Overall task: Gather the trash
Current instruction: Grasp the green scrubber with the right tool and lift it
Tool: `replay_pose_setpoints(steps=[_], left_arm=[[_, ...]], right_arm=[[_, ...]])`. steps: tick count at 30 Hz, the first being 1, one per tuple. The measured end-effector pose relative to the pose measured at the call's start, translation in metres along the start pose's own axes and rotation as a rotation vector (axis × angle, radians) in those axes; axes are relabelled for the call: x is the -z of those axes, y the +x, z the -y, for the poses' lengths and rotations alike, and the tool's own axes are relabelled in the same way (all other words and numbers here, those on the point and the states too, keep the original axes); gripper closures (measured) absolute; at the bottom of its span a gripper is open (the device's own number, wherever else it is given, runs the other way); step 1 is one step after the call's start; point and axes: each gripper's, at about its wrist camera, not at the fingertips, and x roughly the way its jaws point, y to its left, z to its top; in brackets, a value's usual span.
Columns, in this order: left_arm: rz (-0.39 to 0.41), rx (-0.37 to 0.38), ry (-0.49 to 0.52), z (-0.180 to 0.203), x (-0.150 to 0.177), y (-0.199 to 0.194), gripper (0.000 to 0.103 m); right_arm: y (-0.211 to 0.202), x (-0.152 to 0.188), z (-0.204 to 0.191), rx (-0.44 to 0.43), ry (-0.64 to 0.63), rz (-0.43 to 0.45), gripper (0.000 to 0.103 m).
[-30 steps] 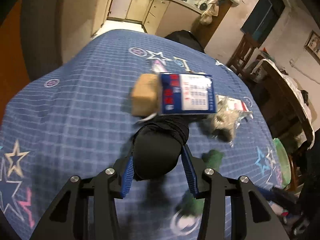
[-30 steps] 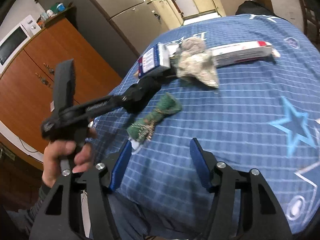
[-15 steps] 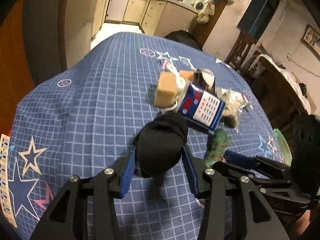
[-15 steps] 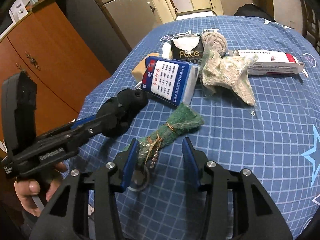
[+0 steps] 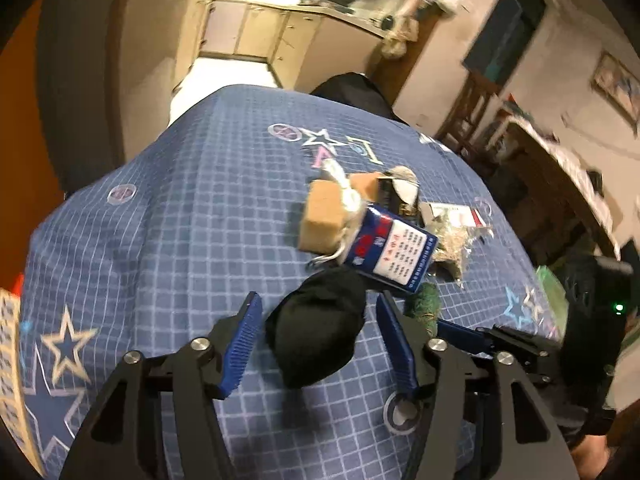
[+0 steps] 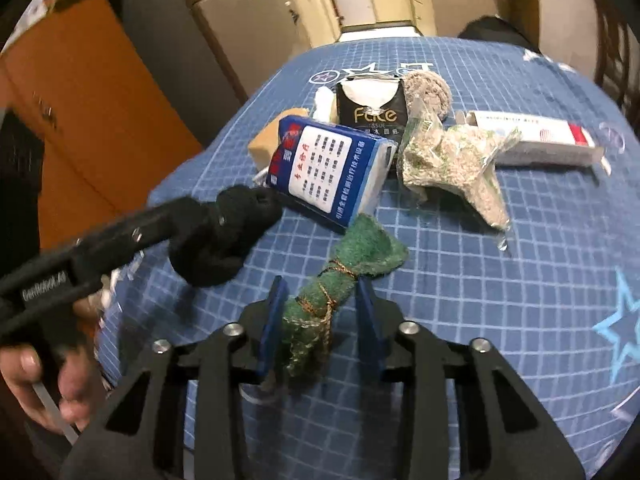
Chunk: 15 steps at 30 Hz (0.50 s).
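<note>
Low in the right-wrist frame, the right gripper [image 6: 322,320] has just been closing astride the green rag [image 6: 340,276] on the desk [image 6: 520,280], not yet clenched, while the left gripper [image 5: 316,336], jaws just widened, releases a black wad [image 5: 316,332] at lower centre.

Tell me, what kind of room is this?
Most likely a home kitchen and dining room: cream kitchen cabinets line the far wall, a fridge stands nearby, and a table under a blue star-patterned cloth holds household odds and ends.
</note>
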Motion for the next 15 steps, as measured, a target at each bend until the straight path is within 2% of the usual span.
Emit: replay_pose_setpoints(steps=[1,3,6,10,15], left_arm=[[-0.005,-0.009,0.027,0.006,-0.001,0.003,0.038],[-0.026,-0.041,0.091,0.017,-0.001,0.01,0.038],[-0.052,-0.073,0.131,0.023,0.002,0.023,0.038],[-0.057,-0.108,0.132,0.025,0.007,0.036,0.048],[-0.037,-0.121,0.113,0.03,0.012,0.041,0.051]], right_arm=[[-0.003,0.002,0.002,-0.001,-0.025,-0.007,0.078],[-0.014,0.008,0.008,-0.004,-0.057,-0.017,0.079],[-0.026,0.006,0.018,-0.018,-0.086,-0.042,0.079],[-0.017,-0.003,0.032,-0.052,-0.055,-0.062,0.076],[-0.002,-0.015,0.041,-0.06,-0.005,-0.054,0.072]])
